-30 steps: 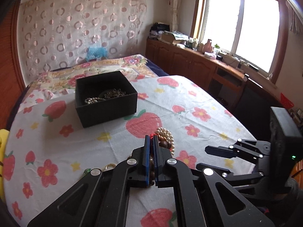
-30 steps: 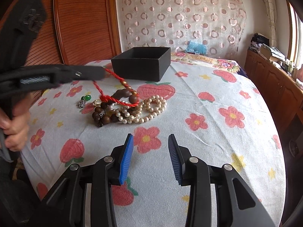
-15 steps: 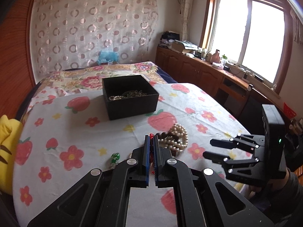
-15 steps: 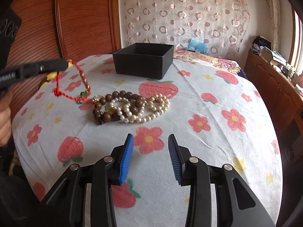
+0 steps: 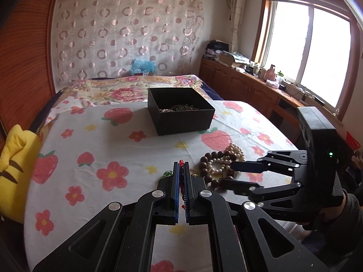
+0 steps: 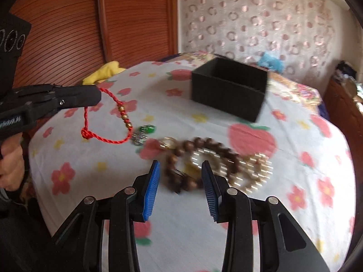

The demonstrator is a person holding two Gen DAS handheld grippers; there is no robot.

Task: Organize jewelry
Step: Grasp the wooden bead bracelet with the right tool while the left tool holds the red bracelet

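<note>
My left gripper [image 5: 181, 165] is shut on a red cord bracelet [image 6: 106, 124] with gold beads, which hangs in the air left of the jewelry pile; the gripper also shows in the right wrist view [image 6: 90, 97]. My right gripper [image 6: 180, 170] is open, low over the brown wooden bead bracelet [image 6: 181, 158] and beside the pearl strand [image 6: 254, 172]. It also shows in the left wrist view [image 5: 236, 174]. A black open box [image 5: 181, 111] holds a pearl strand and a chain, farther back on the table.
A green bead charm [image 6: 148, 129], a silver charm [image 6: 138, 139] and a ring [image 6: 169, 141] lie left of the pile. The strawberry-print tablecloth [image 5: 102, 149] covers the table. A yellow cushion [image 5: 15, 158] sits at the left edge. A bed lies behind.
My left gripper lifted the red cord bracelet off the pile and drew it left and back. My right gripper moved forward and down over the wooden beads.
</note>
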